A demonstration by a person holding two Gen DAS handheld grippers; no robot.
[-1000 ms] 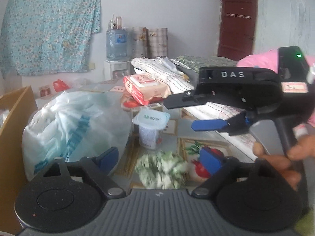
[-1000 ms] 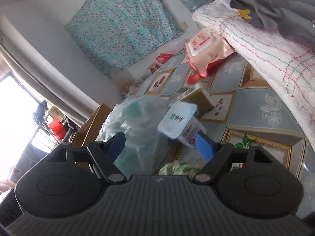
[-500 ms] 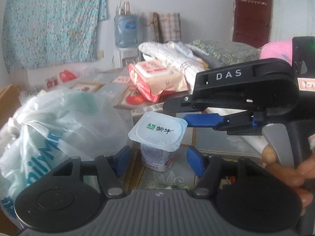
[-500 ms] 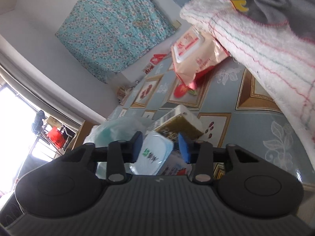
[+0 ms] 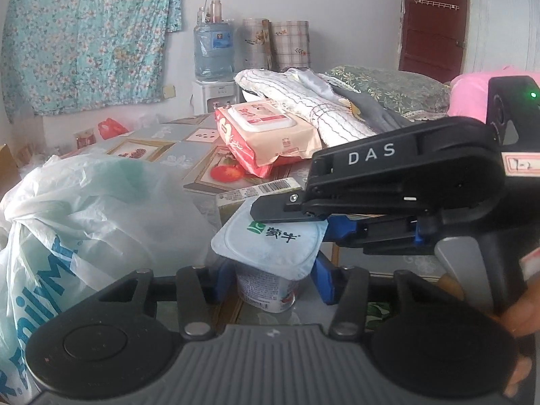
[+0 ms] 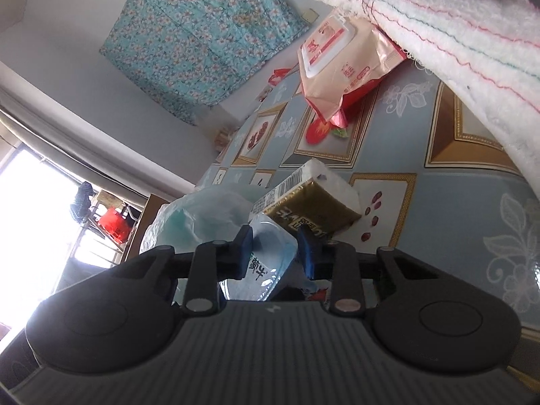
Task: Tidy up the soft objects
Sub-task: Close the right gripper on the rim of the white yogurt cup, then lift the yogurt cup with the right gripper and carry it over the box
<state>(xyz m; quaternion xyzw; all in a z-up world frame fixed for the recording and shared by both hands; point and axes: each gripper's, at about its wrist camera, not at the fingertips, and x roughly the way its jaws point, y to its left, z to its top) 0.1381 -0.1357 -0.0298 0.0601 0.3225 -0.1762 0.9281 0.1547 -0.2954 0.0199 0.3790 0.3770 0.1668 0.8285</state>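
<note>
One white plastic bag point(image 5: 84, 222) with blue lettering slumps at the left of the patterned tablecloth point(image 6: 449, 202). One yogurt cup point(image 5: 270, 253) with a pale blue foil lid stands upright just right of the bag, at the centre of the left wrist view. One olive-and-white carton point(image 6: 314, 202) with a barcode lies directly behind the cup, touching or nearly touching it. One pink pack of wet wipes point(image 5: 266, 135) sits further back, resting against one folded white striped towel point(image 5: 303, 101); a grey cloth point(image 5: 374, 111) lies on the towel. One water dispenser bottle point(image 5: 214, 50) stands by the far wall under one floral curtain point(image 5: 87, 37).

Left gripper point(image 5: 266, 280): its two blue pads flank the cup body, one on each side, set at about the cup's width; whether they press the cup or merely bracket it cannot be told, since the lid hides the contact.

Right gripper point(image 6: 275, 253): it enters from the right in the left wrist view, black with "DAS" lettering, held in a hand point(image 5: 519, 310). Its fingers point(image 6: 305, 253) are drawn in narrow on the cup's lid, one above and one below the rim, and in its own view the foil buckles between the blue pads
</note>
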